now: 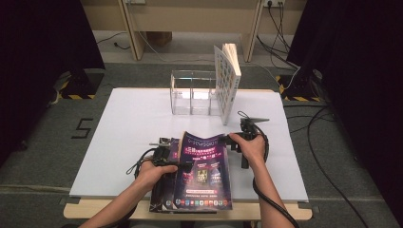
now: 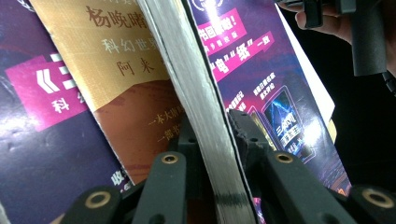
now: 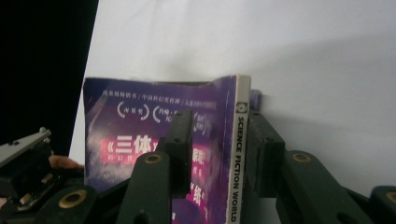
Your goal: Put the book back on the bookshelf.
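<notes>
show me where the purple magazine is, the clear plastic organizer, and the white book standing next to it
purple magazine (image 1: 205, 175), high view, on its front cover.
clear plastic organizer (image 1: 192, 95), high view, on its front wall.
white book (image 1: 226, 83), high view, on its gridded cover.

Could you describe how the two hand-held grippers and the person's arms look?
Both the left gripper and the right gripper are black, with two straight jaws joined by brass-coloured pins. A black cable trails from each. The right gripper carries a grey three-cornered plate on top. The forearms are bare, with no sleeves or gloves.
</notes>
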The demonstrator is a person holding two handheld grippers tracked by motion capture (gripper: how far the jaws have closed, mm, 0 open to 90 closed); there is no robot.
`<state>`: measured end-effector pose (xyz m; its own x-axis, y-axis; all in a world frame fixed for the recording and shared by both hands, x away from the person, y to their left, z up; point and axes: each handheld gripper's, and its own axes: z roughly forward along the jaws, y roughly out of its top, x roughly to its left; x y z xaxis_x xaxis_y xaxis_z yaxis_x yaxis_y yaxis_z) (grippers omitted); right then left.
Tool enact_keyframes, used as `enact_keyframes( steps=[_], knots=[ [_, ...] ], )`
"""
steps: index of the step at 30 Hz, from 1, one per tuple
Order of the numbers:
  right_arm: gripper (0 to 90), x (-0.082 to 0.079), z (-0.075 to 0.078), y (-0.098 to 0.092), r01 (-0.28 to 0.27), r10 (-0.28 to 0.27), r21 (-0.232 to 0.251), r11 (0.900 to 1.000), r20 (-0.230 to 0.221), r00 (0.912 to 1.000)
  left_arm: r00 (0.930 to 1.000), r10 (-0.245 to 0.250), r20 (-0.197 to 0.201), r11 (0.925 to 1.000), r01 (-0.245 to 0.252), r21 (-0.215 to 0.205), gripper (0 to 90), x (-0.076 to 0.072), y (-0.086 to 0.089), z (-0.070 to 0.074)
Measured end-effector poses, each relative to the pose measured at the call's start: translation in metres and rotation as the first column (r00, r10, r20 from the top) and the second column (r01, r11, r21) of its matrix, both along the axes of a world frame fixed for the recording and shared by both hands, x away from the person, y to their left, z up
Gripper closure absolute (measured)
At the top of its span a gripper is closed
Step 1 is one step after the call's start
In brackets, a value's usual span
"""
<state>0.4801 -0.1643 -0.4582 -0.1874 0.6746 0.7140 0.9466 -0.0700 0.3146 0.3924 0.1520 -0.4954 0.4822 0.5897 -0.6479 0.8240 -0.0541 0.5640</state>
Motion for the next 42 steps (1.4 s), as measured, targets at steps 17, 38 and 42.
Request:
enact_keyframes(
  steps=[17,38,42],
  knots=[
    [82.9,-0.015,0.037,0.003,0.010,-0.002,-0.060,0.998,0.134,0.9910,0.9983,0.031,0.049,0.9984,-0.033,0.046,59.8,0.001,0.002,0.011],
    [83.1,-0.044,0.110,0.023,0.148,-0.048,-0.177,0.973,0.470,0.8812,0.9700,0.135,0.202,0.9824,-0.157,0.101,39.7,-0.025,0.040,0.034],
    [83.1,-0.046,0.118,0.027,0.164,-0.049,-0.187,0.969,0.502,0.8633,0.9672,0.144,0.210,0.9797,-0.169,0.108,38.6,-0.028,0.044,0.033]
  ],
)
